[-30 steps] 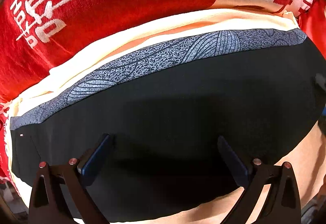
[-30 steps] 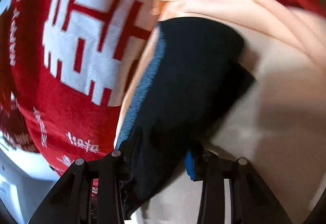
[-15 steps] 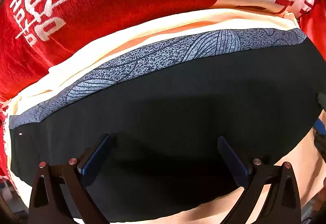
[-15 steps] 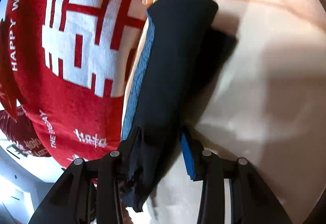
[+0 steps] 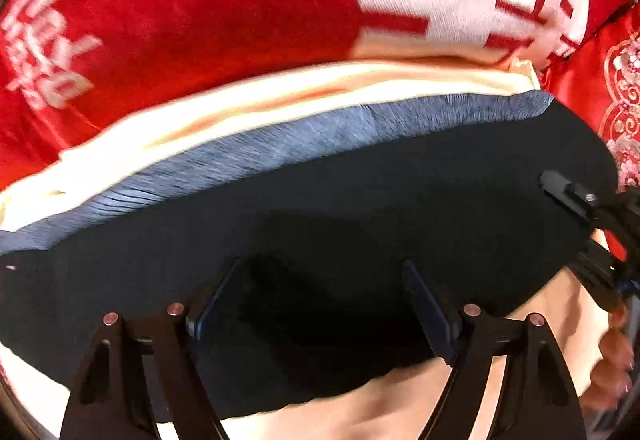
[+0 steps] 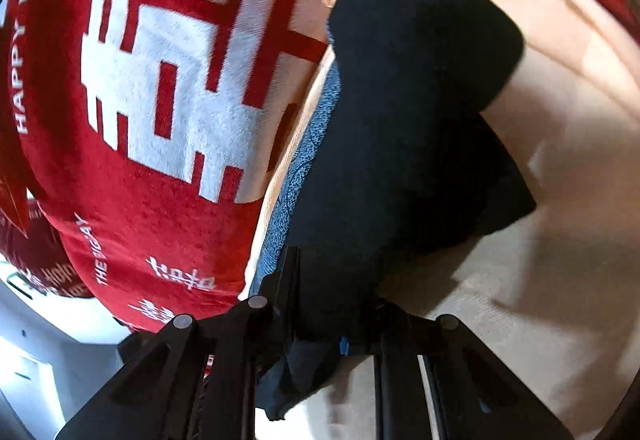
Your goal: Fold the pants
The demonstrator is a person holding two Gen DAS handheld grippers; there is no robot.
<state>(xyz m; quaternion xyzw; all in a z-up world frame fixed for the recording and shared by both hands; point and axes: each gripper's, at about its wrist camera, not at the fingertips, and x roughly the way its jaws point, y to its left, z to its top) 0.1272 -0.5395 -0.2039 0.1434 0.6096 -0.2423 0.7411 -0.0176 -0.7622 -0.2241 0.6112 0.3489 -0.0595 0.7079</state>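
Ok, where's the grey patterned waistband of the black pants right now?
In the left wrist view the waistband runs along the far edge of the black pants, against the cream sheet, with the red blanket beyond.

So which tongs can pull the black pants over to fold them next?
Right, probably. The right tongs are closing with the black pants bunched between them. The left tongs stand wide above flat cloth, closing but gripping nothing.
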